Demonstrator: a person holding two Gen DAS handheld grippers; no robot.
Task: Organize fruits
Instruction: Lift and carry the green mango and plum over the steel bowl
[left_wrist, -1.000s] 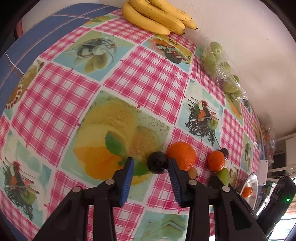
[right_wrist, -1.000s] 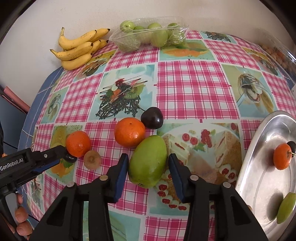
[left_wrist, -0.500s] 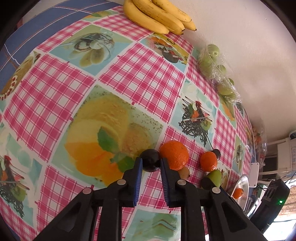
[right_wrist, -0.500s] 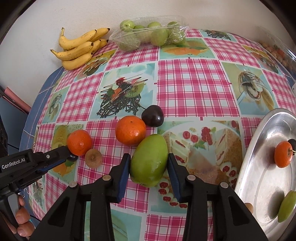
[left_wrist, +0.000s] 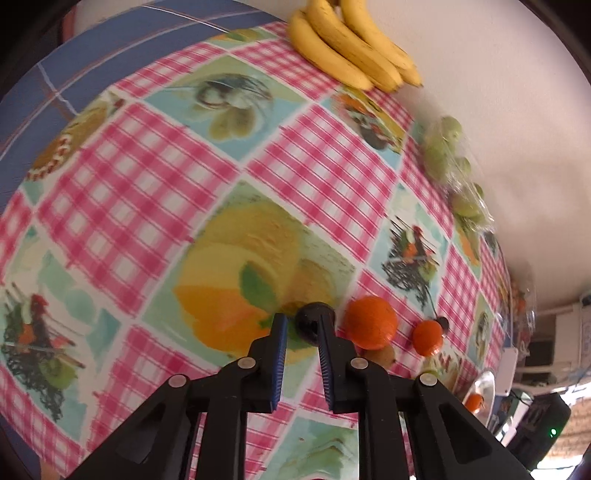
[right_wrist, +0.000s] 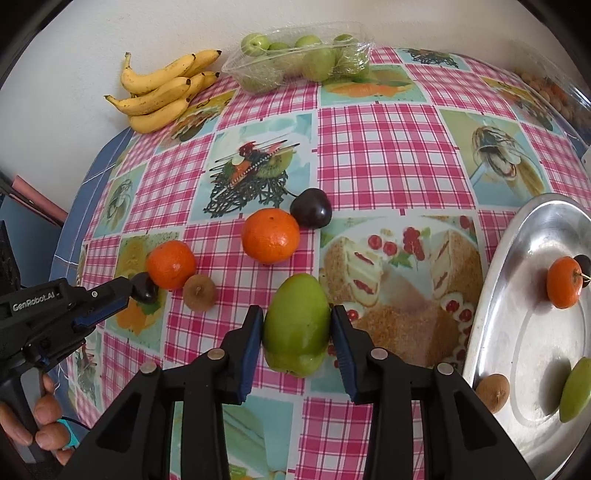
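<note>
While the green mango sits squarely between the blue pads of the right gripper, both pads are pressed to its flanks, so that gripper is clamped on it. Its long axis runs straight away from the gripper, narrow tip pointing toward the far edge of the tabletop, blunt end nearest the camera. It lies near the front edge, just left of the steel tray.

Over on the other side, the left gripper has its pads closed in on a small dark plum, which sits right at the fingertips; from the right wrist view the plum shows at the tip of that gripper, touching a tangerine. Too round to point anywhere.

Just beside that tangerine lies a small brown fruit. Further in, a bigger orange rests against a second dark plum.

On the tray: a stemmed tangerine near its far right rim, a green fruit toward the front, and a brown fruit at the tray's left rim.

Along the far edge, against the wall, a bunch of bananas sits at the left corner, with a clear pack of green apples beside it.
</note>
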